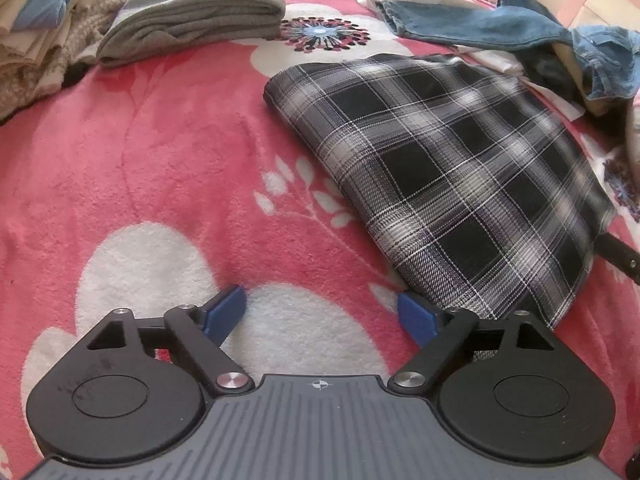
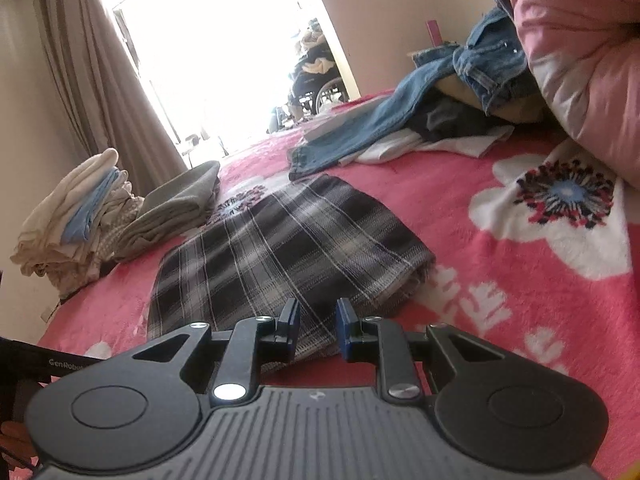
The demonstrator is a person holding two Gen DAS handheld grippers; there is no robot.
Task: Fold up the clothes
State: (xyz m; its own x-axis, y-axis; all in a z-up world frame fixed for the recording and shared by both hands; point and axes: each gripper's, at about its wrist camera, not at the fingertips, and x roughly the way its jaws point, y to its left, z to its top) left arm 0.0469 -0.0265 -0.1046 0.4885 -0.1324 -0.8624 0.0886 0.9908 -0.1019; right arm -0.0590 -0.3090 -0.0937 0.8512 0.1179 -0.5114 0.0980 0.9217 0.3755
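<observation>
A folded black-and-white plaid garment (image 1: 440, 152) (image 2: 280, 240) lies flat on the pink flowered blanket (image 1: 160, 140) (image 2: 500, 288). My left gripper (image 1: 320, 316) stands wide open over the blanket. Nothing is between its blue pads, and the garment's near corner lies just beside the right pad. My right gripper (image 2: 318, 328) sits at the garment's near edge with its jaws narrow. Plaid cloth fills the gap between them. In the left wrist view a black finger (image 1: 620, 258) of that gripper sticks out from the garment's right edge.
A folded grey garment (image 1: 192, 16) (image 2: 176, 208) and a stack of cream and blue clothes (image 1: 36, 20) (image 2: 68, 220) lie at the far left. Loose jeans (image 1: 500, 24) (image 2: 380, 120) and other clothes are heaped at the far right, beside a pink quilt (image 2: 580, 40).
</observation>
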